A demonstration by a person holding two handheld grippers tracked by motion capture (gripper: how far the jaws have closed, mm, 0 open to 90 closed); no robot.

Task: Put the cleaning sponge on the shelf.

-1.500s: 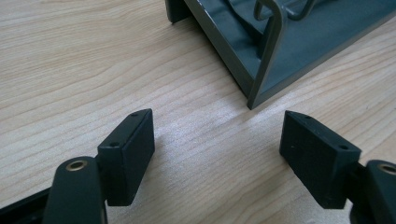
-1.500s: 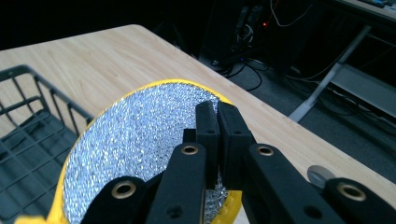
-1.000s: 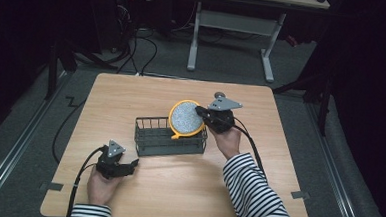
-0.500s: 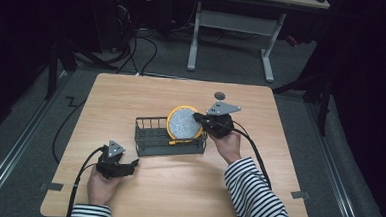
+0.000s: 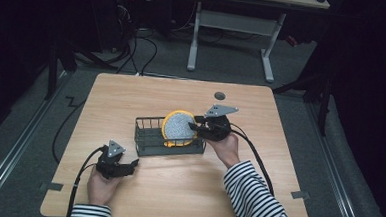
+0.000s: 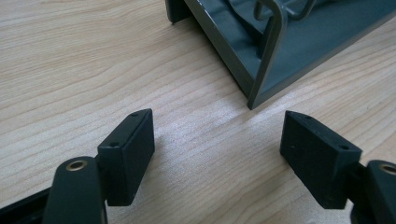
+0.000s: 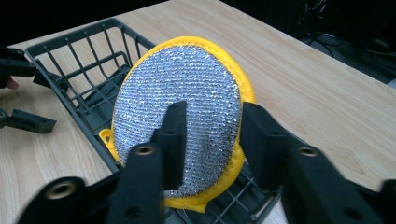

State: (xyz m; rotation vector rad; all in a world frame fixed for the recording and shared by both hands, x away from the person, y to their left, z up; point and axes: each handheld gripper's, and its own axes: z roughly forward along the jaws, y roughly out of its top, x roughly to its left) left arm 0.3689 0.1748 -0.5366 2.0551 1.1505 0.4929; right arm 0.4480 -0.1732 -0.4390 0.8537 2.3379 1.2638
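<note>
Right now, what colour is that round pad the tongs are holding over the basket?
The round pad has a glittery silver face with a yellow rim, clearest in the right gripper view.

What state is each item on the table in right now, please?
Sponge: upright on edge, lower part inside the basket, clamped across its edge.
Wire basket: upright on the table.
Right gripper: shut on the sponge.
Left gripper: open, empty, low over the table beside the basket.
</note>
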